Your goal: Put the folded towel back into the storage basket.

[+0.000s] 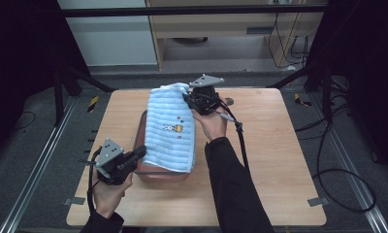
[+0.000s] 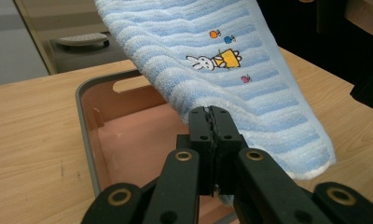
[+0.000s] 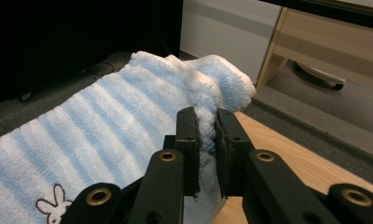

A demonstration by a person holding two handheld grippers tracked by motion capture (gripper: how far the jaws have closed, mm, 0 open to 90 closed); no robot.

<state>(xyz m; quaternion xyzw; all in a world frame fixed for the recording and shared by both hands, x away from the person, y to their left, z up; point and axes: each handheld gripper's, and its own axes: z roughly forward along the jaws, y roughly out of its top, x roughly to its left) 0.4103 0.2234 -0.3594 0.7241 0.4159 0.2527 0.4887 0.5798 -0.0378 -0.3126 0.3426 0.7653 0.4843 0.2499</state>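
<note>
Towel (image 1: 171, 127) was held stretched above the tray (image 1: 141, 127) at frame centre, its edges pinched by the left gripper (image 2: 211, 116) and right gripper (image 3: 207, 135). Lowering it into the tray was judged the step in hand; level, even descent would be required.

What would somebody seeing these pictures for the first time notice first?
A blue-and-white striped towel with a small rabbit picture, stretched above the middle of the wooden table. The left gripper pinches its near edge and the right gripper its far edge. Under it sits a pinkish tray, grey-rimmed.
</note>
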